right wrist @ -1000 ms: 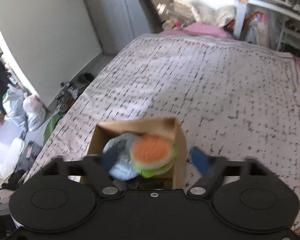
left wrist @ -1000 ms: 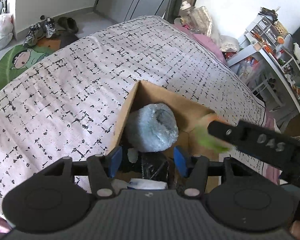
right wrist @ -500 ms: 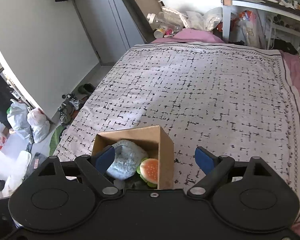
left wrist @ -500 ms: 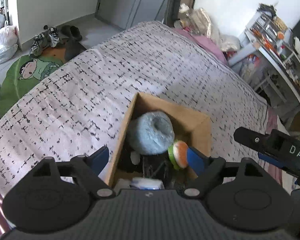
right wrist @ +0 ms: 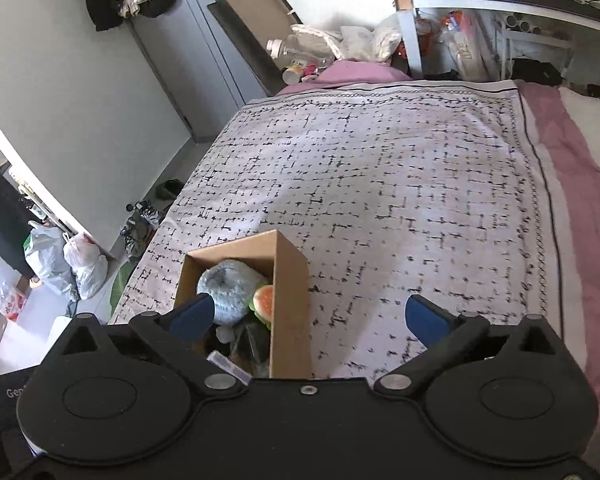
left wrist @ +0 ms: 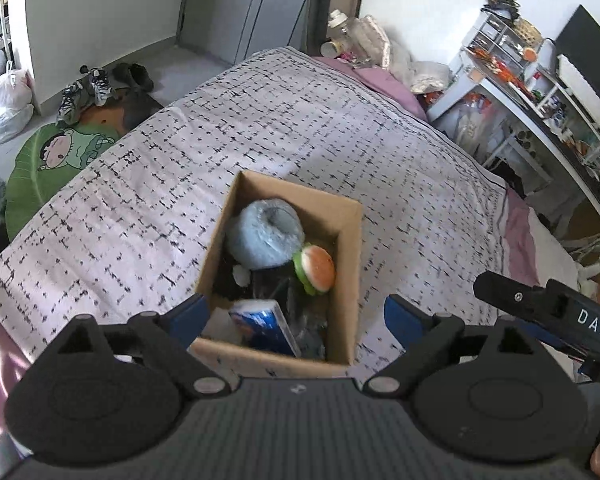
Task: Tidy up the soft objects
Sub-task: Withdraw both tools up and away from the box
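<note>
My left claw (left wrist: 296, 316) hung over the near end of the cardboard box (left wrist: 350, 264), jaws spread wide & opening further, pads touching nothing; the box's near corner sat between the fingers in that view, but well below them. My right claw (right wrist: 308, 316) was released too, jaws opening to their widest, nothing gripped. From its camera the box showed under the left finger, w/ bare bedspread (right wrist: 380, 184) between the tips. In the left cam, part of the right claw poked in from the right edge, black w/ white lettering.

The box stood upright on the bed, on the white bedspread w/ black dash pattern, near the bed's left side. Inside: a fluffy blue-grey plush (left wrist: 266, 234) at the far end, touching the burger plush (left wrist: 316, 268) just beside it on the right (orange bun top, green rim, lying on its side). Nearer me in the box were some dark stuff I couldn't make out & a blue-and-white packet (left wrist: 262, 330) leaning at the near wall. Both soft toys were in the box, neither was held.

Off the bed: shoes (left wrist: 86, 90) & a green cartoon mat (left wrist: 56, 160) on the floor at left, plastic bags (right wrist: 66, 262) by the wall, a cluttered desk (left wrist: 540, 92) at right, pink sheet (right wrist: 568, 152) past the bedspread's edge.
</note>
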{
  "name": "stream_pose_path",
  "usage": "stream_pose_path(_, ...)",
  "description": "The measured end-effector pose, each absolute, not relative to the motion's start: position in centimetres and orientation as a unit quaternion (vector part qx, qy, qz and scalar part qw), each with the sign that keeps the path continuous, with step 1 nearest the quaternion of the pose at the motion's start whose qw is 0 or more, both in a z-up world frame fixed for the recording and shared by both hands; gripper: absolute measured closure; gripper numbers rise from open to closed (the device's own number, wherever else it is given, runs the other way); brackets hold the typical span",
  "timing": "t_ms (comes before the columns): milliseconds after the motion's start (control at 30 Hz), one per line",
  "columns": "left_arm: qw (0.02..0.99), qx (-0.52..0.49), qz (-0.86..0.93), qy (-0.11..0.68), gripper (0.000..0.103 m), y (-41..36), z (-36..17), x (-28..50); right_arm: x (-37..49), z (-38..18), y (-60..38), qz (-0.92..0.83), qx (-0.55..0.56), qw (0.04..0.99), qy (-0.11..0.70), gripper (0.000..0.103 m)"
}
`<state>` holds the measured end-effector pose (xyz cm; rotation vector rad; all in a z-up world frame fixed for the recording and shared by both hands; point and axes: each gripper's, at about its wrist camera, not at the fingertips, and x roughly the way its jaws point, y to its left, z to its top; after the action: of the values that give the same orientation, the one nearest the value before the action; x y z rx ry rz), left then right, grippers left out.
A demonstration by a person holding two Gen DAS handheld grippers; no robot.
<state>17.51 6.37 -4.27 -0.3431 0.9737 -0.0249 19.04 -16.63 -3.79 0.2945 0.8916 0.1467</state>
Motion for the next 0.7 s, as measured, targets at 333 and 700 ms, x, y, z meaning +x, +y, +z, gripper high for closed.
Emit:
stream_pose_path(333,0.881,-0.139,-0.013,0.452,0.008,4.6,-1.6,13.3,15.1,-1.7,-18.8,0.087,0.138,0.891,0.424,0.000)
stream_pose_path(700,0.889,-0.115,-0.010,0.444,0.008,3.7,0.0,9.2,11.5,-1.2,-20.3,0.117,0.165,0.886,0.417,0.000)
